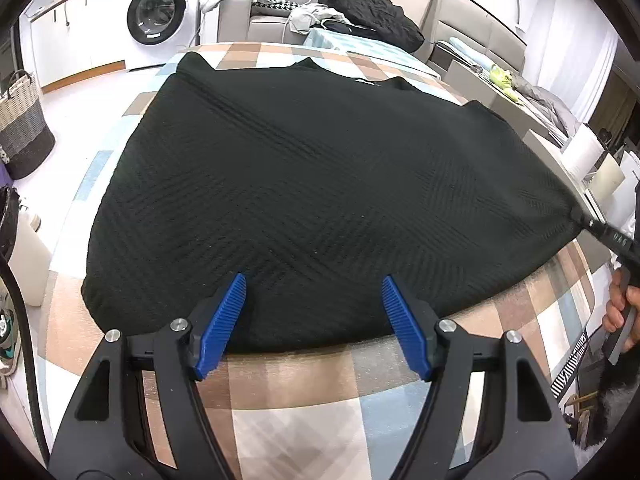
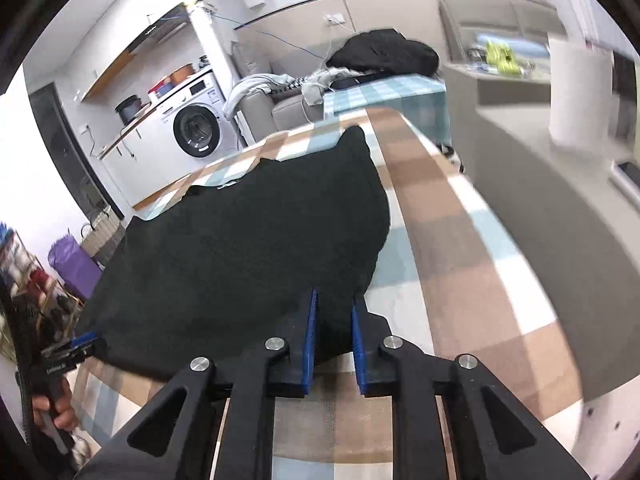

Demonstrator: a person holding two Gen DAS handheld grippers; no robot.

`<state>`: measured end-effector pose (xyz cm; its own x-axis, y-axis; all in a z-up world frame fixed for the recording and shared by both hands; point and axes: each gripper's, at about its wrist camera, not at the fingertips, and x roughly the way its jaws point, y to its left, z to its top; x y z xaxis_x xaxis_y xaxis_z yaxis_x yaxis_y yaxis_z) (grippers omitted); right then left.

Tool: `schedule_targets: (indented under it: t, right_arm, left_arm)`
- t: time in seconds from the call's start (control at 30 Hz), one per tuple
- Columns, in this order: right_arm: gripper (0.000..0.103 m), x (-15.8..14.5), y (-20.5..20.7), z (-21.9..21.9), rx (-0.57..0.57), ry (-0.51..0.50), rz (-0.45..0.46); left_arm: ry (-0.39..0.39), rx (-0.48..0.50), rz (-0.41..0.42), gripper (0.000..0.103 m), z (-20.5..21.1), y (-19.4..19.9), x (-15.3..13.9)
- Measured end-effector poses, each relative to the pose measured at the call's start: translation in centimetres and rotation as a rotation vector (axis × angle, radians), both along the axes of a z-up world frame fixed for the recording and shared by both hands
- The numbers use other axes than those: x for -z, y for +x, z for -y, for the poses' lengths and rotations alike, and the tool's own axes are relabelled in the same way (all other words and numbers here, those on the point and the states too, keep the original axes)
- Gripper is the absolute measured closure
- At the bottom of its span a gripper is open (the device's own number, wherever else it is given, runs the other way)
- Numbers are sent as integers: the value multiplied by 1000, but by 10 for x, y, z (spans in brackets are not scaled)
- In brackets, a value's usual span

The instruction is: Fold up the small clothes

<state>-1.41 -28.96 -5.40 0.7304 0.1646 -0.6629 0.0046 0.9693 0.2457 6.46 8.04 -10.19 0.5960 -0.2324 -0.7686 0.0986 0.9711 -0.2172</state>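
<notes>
Black knit, ribbed in diagonal bands: the garment (image 1: 304,184) lies spread nearly flat on the checked cloth (image 1: 304,412) of the table, its near hem running along in front of me and what look like shoulders and a neck opening at the far end. My left gripper (image 1: 313,292) is spread wide, its blue pads (image 1: 222,326) resting over the near hem with nothing between them; it has hold of nothing yet. My right gripper (image 2: 333,304) is nearly closed, a narrow gap left, and the corner of the garment (image 2: 248,256) fills that gap, so I judge I have it pinched there, though I cannot see how firmly the pads (image 2: 309,336) bite. From the left camera the same corner is drawn out to a point at the right gripper (image 1: 588,224), the fabric taut toward it, which suits a tug to smooth things out. As for progress, I see no fold at all: one layer, laid open, edges mostly straight, a slight sag on the left side near the table's edge. So the spreading seems about done and every fold is left. Next, I reckon, my left must close on its part of the hem so both corners can be carried toward the far end together. Behind the table sit a washer (image 1: 158,14) and a sofa piled with other clothes (image 1: 372,16), none in play.
</notes>
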Motion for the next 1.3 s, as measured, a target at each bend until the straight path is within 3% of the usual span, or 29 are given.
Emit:
schedule_targets:
  t: [0.07, 0.13, 0.3, 0.47, 0.7, 0.9, 0.97, 1.03, 1.1, 1.3]
  right_arm:
    - [88, 14, 7, -1, 28, -83, -82]
    - [87, 20, 8, 1, 30, -80, -116]
    - [80, 1, 6, 6, 39, -46, -36]
    - [66, -12, 2, -1, 5, 10, 25]
    - [63, -26, -3, -15, -21, 78, 111]
    - [63, -10, 8, -46, -84, 97, 78]
    - [63, -6, 12, -61, -117, 88, 65]
    - [63, -2, 15, -71, -147, 83, 57]
    - [63, 0, 19, -80, -158, 80, 49]
    - [63, 3, 26, -99, -201, 75, 32]
  left_arm:
    - [-15, -12, -1, 35, -4, 0, -1]
    - [-23, -34, 0, 35, -11, 0, -3]
    - [-62, -121, 16, 35, -39, -11, -12]
    - [-137, -250, 28, 35, -78, -36, -15]
    - [-284, -365, -54, 38, -118, -49, 6]
    - [-229, -423, -10, 41, -108, -18, 7]
    - [-180, -445, 0, 48, -99, -2, 7]
    - [-140, -462, 3, 66, -94, 10, 7]
    - [-154, -449, 3, 81, -90, 20, 10]
    - [-164, -441, 87, 89, -90, 8, -8]
